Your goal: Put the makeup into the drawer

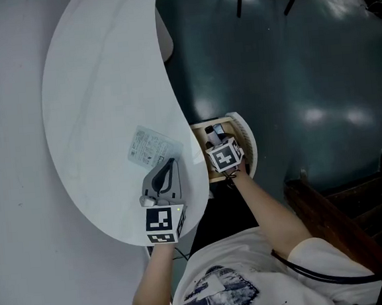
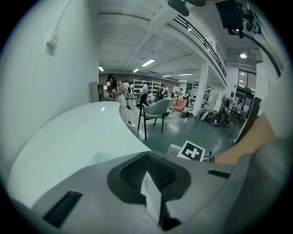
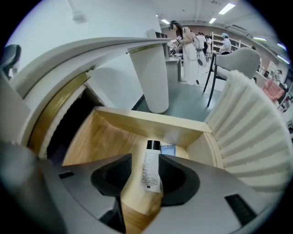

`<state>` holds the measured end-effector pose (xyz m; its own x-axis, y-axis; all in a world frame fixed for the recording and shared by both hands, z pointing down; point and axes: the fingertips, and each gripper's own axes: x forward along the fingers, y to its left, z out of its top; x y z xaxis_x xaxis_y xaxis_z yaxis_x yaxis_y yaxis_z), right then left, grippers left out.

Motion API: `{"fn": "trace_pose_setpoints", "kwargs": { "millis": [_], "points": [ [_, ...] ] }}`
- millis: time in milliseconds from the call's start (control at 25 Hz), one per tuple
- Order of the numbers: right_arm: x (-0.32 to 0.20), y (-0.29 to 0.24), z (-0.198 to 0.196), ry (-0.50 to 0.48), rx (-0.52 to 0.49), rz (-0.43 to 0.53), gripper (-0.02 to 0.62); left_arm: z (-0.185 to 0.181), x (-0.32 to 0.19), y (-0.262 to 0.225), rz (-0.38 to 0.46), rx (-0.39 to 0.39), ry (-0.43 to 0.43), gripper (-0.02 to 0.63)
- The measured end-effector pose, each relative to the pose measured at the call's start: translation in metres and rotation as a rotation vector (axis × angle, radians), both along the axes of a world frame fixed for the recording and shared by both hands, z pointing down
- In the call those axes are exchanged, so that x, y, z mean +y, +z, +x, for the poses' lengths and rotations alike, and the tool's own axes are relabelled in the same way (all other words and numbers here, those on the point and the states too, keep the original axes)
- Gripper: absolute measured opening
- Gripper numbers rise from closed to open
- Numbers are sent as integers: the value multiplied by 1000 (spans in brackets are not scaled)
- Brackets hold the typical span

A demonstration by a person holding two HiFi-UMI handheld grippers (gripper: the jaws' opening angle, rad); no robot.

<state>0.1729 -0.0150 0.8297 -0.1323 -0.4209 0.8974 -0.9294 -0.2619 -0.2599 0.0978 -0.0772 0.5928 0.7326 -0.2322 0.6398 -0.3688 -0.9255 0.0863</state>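
Observation:
A white makeup tube (image 3: 151,172) with a black cap lies on the wooden floor of the open drawer (image 3: 147,121), next to a small pale blue box (image 3: 168,150). My right gripper (image 3: 145,161) hangs over the drawer (image 1: 200,151), pointing steeply down. Its jaws stand apart and wood shows beside the tube, so it holds nothing. My left gripper (image 1: 170,164) is above the white table (image 1: 100,103), its jaws closed on a thin white piece (image 2: 151,197). A clear flat packet (image 1: 152,146) lies on the table just beyond it.
The drawer's white ribbed front (image 3: 256,128) stands at the right. A white table leg (image 3: 153,77) rises behind the drawer. Beyond the table's curved edge are dark floor, a grey chair (image 2: 154,111) and people far off.

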Motion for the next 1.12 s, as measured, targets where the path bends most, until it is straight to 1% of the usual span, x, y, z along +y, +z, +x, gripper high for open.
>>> {"fn": "trace_pose_setpoints", "kwargs": {
  "millis": [240, 520, 680, 840, 1120],
  "points": [
    [9, -32, -3, 34, 14, 47, 190, -20, 9, -21, 26, 28, 17, 46],
    [32, -75, -4, 77, 74, 99, 190, -47, 13, -48, 71, 74, 24, 48],
    [39, -108, -8, 109, 109, 149, 190, -65, 16, -64, 96, 98, 29, 46],
    [44, -146, -18, 124, 145, 198, 190, -84, 19, -81, 114, 127, 20, 46],
    [40, -210, -43, 117, 193, 296, 190, -109, 22, -109, 138, 183, -4, 48]
  ]
}}
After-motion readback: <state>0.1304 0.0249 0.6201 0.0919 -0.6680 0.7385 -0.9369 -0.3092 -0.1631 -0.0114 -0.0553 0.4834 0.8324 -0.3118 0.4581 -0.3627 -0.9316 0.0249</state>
